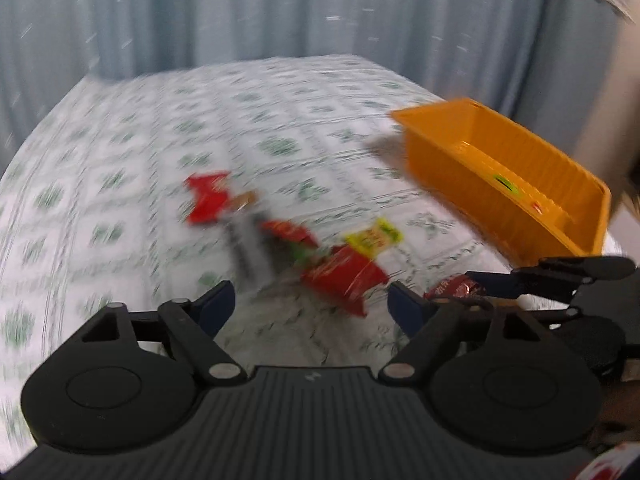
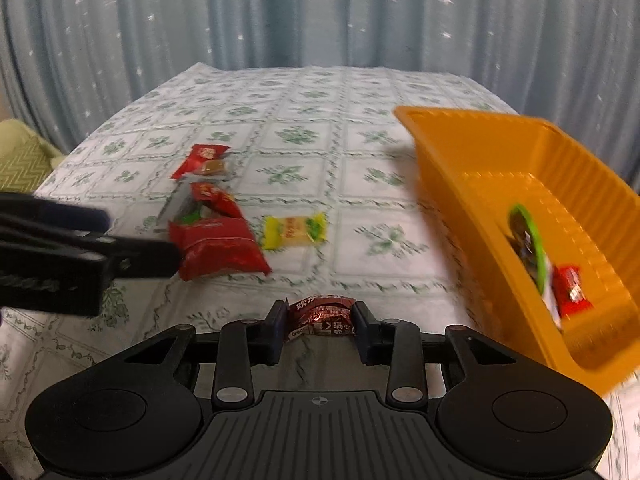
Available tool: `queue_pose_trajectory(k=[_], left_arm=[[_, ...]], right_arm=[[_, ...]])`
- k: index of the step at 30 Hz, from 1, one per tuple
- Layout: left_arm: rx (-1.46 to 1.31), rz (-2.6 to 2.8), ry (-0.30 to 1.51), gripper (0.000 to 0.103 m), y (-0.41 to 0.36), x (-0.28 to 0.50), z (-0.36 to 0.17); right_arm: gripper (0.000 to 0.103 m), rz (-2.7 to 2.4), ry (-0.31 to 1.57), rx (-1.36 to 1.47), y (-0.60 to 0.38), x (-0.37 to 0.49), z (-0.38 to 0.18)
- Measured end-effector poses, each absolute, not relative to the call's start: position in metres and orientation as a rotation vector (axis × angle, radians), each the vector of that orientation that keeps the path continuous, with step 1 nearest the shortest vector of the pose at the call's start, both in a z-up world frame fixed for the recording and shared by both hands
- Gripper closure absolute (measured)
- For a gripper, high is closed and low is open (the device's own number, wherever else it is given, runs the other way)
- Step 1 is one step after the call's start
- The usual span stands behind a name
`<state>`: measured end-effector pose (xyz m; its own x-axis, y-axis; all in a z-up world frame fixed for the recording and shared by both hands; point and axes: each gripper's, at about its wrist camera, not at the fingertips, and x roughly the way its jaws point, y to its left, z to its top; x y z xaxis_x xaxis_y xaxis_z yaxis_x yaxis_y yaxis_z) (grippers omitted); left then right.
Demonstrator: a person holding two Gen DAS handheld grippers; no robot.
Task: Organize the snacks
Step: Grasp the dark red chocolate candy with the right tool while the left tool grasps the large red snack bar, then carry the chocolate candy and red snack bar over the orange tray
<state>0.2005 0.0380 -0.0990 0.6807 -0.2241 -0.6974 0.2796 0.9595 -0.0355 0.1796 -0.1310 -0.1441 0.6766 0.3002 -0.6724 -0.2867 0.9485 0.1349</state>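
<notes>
Between the pads of my right gripper [image 2: 320,320] sits a small dark red foil candy [image 2: 320,314], and the gripper is shut on it just above the cloth. The same candy [image 1: 456,290] shows at the right of the left wrist view. My left gripper [image 1: 312,306] stands open, low over the table, just short of a large red packet [image 1: 344,278]. Ahead lie a yellow candy [image 2: 294,230], the large red packet [image 2: 220,248] and two smaller red packets [image 2: 214,198] [image 2: 204,158]. The orange basket [image 2: 460,114] stands tilted at the right.
The basket [image 1: 452,176] holds a green-rimmed packet [image 2: 528,240] and a small red packet [image 2: 570,290]. A white cloth with green flowers [image 2: 296,136] covers the table. A blue starred curtain [image 2: 320,12] hangs behind. A pale green cushion [image 2: 24,160] lies at the far left.
</notes>
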Motion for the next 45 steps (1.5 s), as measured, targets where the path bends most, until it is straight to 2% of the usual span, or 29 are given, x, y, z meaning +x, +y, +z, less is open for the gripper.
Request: queue_pose_trajectory(k=[3, 7, 14, 29, 45], left_arm=[[0.178, -0.358, 0.756, 0.038, 0.025, 0.212, -0.1], [0.252, -0.435, 0.761, 0.043, 0.011, 0.226, -0.107], [0.332, -0.446, 0.802, 0.073, -0.004, 0.229, -0.121], [0.183, -0.301, 0.851, 0.078, 0.001, 0.206, -0.123], [-0.043, -0.166, 0.829, 0.078, 0.007, 0.132, -0.068]], right_arm=[[0.068, 0.315, 0.761, 0.037, -0.138, 0.174, -0.144], [0.068, 0.3, 0.759, 0.051, -0.143, 0.173, -0.143], [0.068, 0.292, 0.762, 0.072, -0.15, 0.172, -0.143], [0.068, 0.28, 0.756, 0.093, -0.154, 0.168, -0.14], [0.068, 0.248, 0.679, 0.134, -0.172, 0.113, -0.095]])
